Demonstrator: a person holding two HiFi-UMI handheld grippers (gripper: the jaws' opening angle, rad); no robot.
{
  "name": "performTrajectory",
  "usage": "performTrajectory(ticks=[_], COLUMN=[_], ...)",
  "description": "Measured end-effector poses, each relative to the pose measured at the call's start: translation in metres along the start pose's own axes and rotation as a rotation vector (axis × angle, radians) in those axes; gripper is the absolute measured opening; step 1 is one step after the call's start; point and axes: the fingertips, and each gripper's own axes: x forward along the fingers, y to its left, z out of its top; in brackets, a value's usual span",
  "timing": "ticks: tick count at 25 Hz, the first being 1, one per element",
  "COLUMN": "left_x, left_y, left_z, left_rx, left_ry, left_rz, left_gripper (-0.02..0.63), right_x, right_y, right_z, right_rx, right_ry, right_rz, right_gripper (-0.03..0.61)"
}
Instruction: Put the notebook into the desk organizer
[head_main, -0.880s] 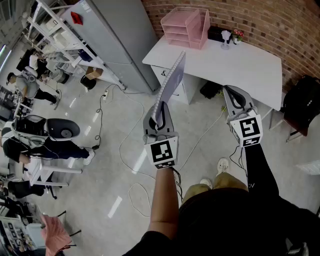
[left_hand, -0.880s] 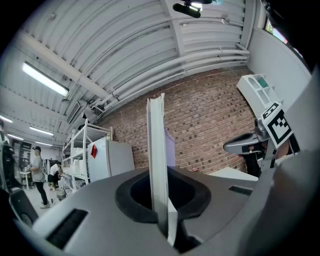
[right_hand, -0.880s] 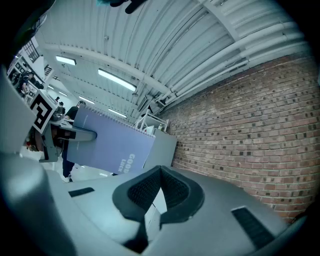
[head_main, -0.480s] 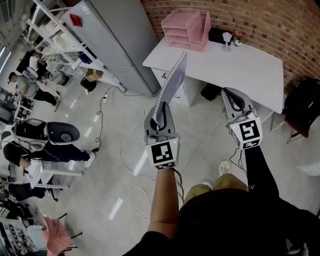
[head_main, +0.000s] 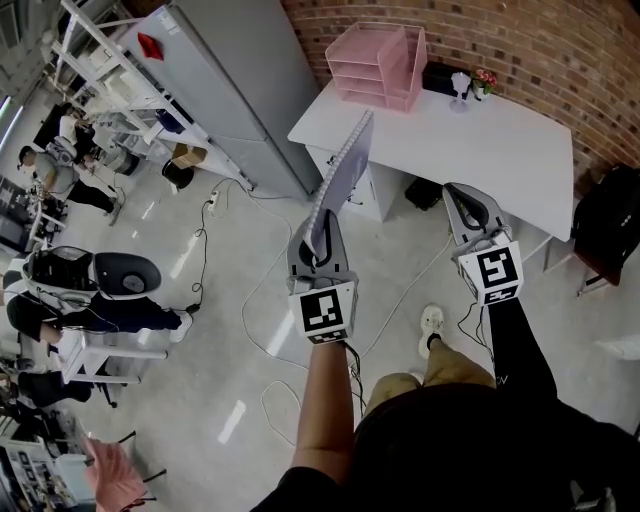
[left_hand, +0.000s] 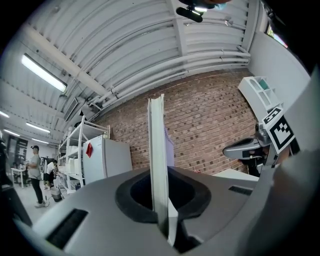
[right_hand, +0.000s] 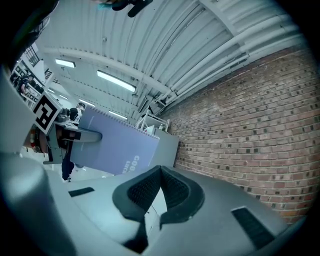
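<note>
My left gripper (head_main: 318, 228) is shut on the lower edge of a lavender spiral notebook (head_main: 345, 168), which stands upright and points toward the white desk (head_main: 480, 140). In the left gripper view the notebook (left_hand: 156, 160) shows edge-on between the pads. The pink desk organizer (head_main: 375, 62) sits at the desk's back left corner by the brick wall, well beyond the notebook. My right gripper (head_main: 464, 198) hangs to the right over the floor, short of the desk, shut with nothing in it (right_hand: 159, 192). From the right gripper view the notebook's cover (right_hand: 117, 146) is visible to the left.
A tall grey cabinet (head_main: 240, 90) stands left of the desk. Cables (head_main: 265, 300) trail over the floor below the grippers. A small flower vase (head_main: 478, 82) and a black box (head_main: 440, 74) sit at the desk's back. A black chair (head_main: 605, 215) is at right; people work at left.
The desk and organizer have shifted slightly lower and closer in the head view as the person steps forward. Both grippers keep the same pose, the notebook still held.
</note>
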Motion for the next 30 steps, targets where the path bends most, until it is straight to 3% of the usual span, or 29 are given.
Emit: performTrajectory(ticks=[30], left_x=[0.228], left_y=[0.003], left_z=[-0.027], left_rx=[-0.016], left_ry=[-0.005], left_rz=[-0.009], left_gripper=[0.038], right_x=[0.194], right_y=[-0.119], right_z=[-0.049], right_rx=[0.026], right_ry=[-0.037], right_rz=[0.051], right_gripper=[0.02])
